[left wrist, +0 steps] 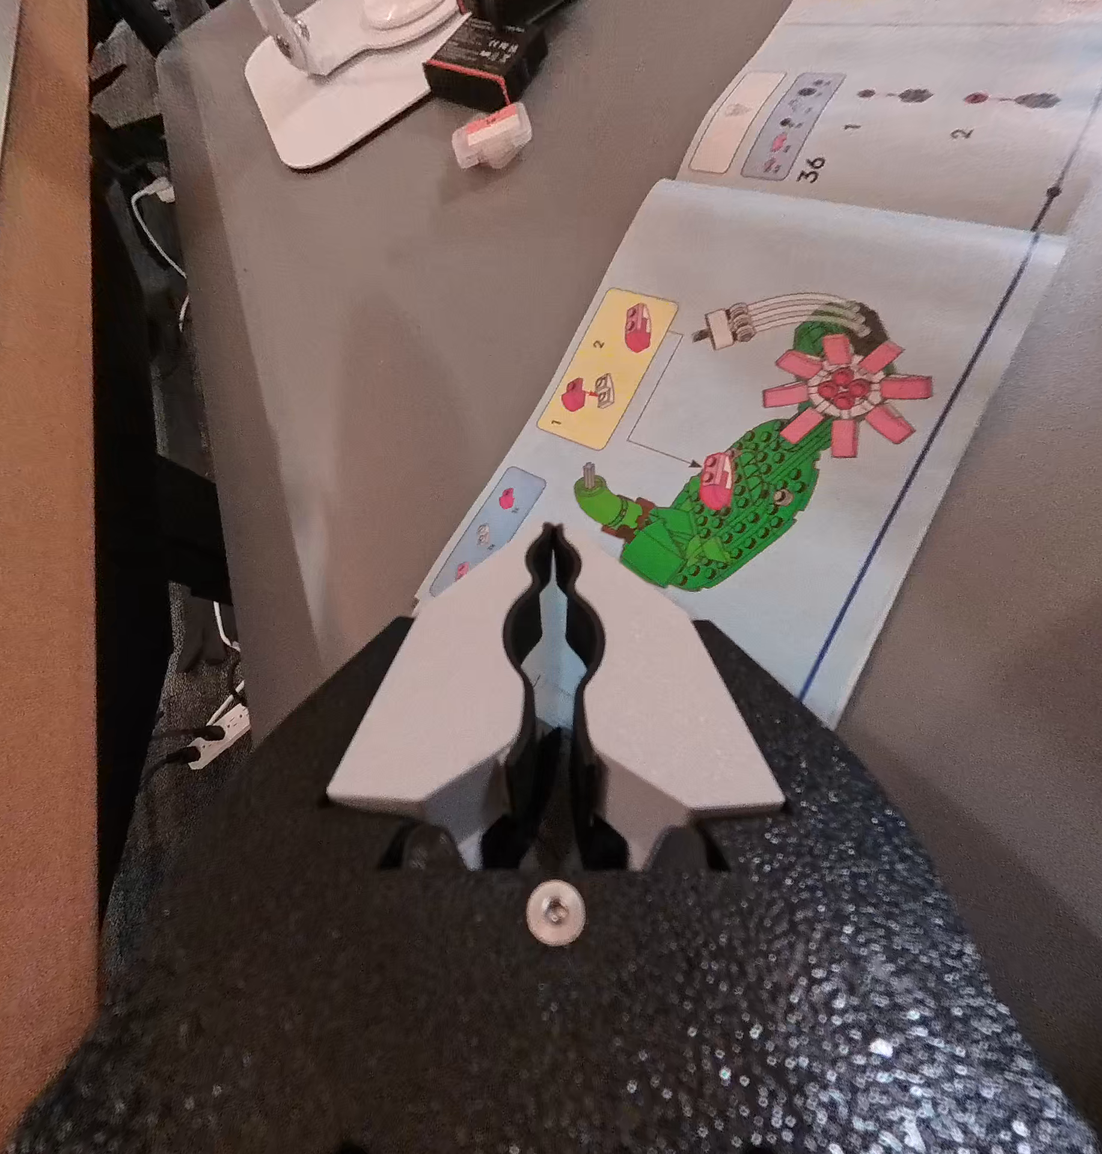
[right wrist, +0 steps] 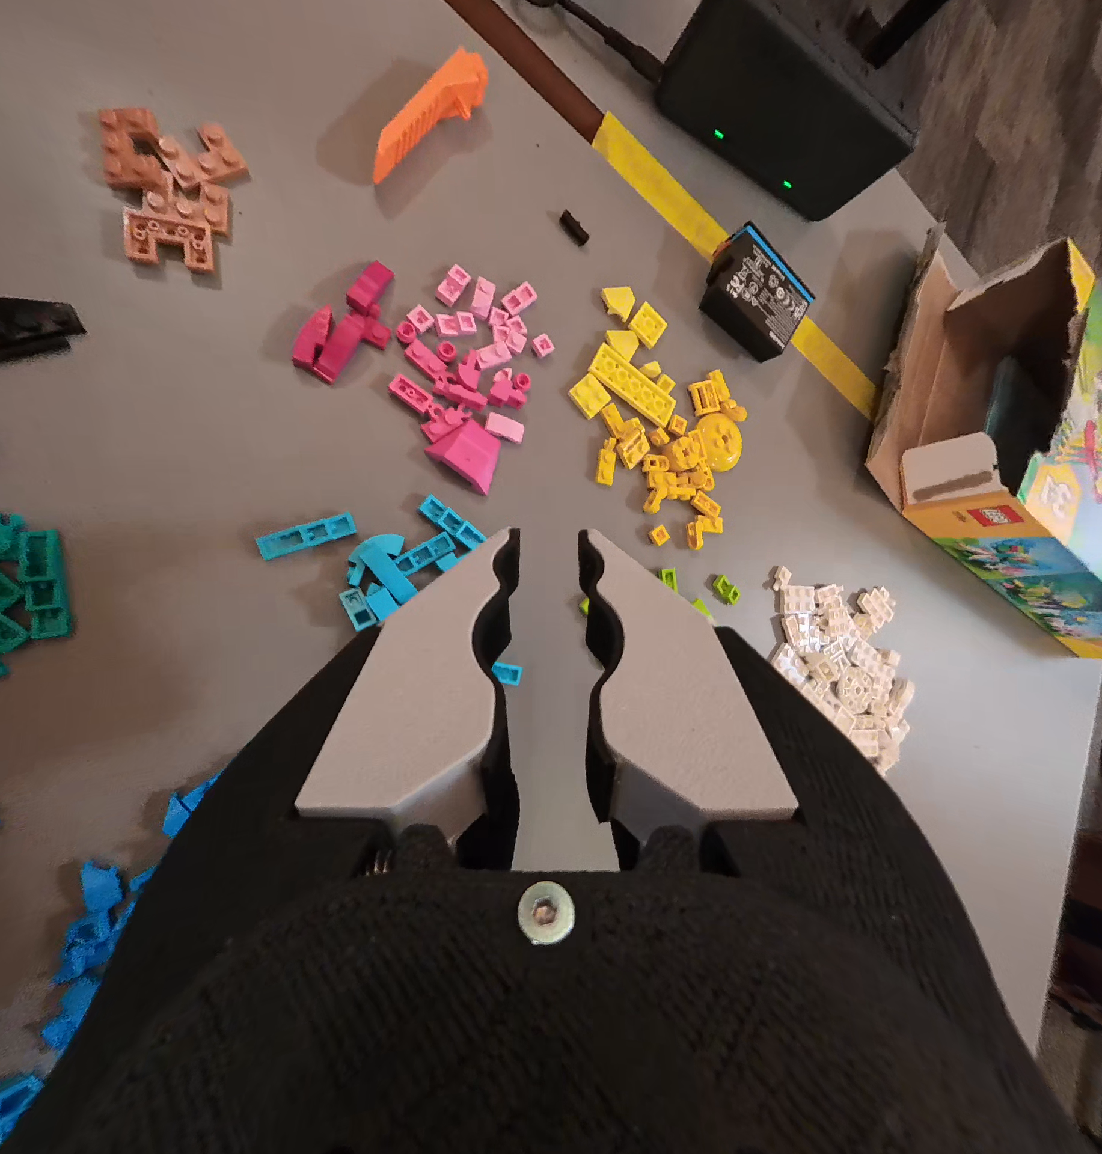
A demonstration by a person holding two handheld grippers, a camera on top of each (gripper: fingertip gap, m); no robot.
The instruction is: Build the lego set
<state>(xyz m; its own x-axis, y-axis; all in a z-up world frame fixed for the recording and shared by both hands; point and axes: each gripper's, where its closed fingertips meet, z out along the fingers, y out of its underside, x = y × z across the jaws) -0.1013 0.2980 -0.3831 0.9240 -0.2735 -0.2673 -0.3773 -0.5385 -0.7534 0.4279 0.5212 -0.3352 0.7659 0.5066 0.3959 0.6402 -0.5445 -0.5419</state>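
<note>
Left wrist view shows my left gripper [left wrist: 553, 531] with its fingers pressed together at the tips, gripping nothing that I can see, hovering over the near edge of the instruction booklet [left wrist: 754, 449] lying open on the grey counter [left wrist: 361, 350]. The open page pictures a small pink piece going onto a green body with a pink flower, so I judge I am at the reading stage: finding out which pieces that step wants.

Right wrist view has my right gripper [right wrist: 548, 537] with fingers spread and empty, hanging above bare counter between the sorted heaps. The pink pile [right wrist: 467, 368] lies ahead and slightly left, the yellow pile [right wrist: 660, 418] ahead to the right, the white pile [right wrist: 842, 662] off to the right, and teal pieces [right wrist: 398, 568] touch the left finger's outline. The set's box [right wrist: 1004, 474] stands open further right.

Next I would reach forward into the pink pile and pick out one small curved piece. The pieces sit crowded, so the fingers must close on just one.
</note>
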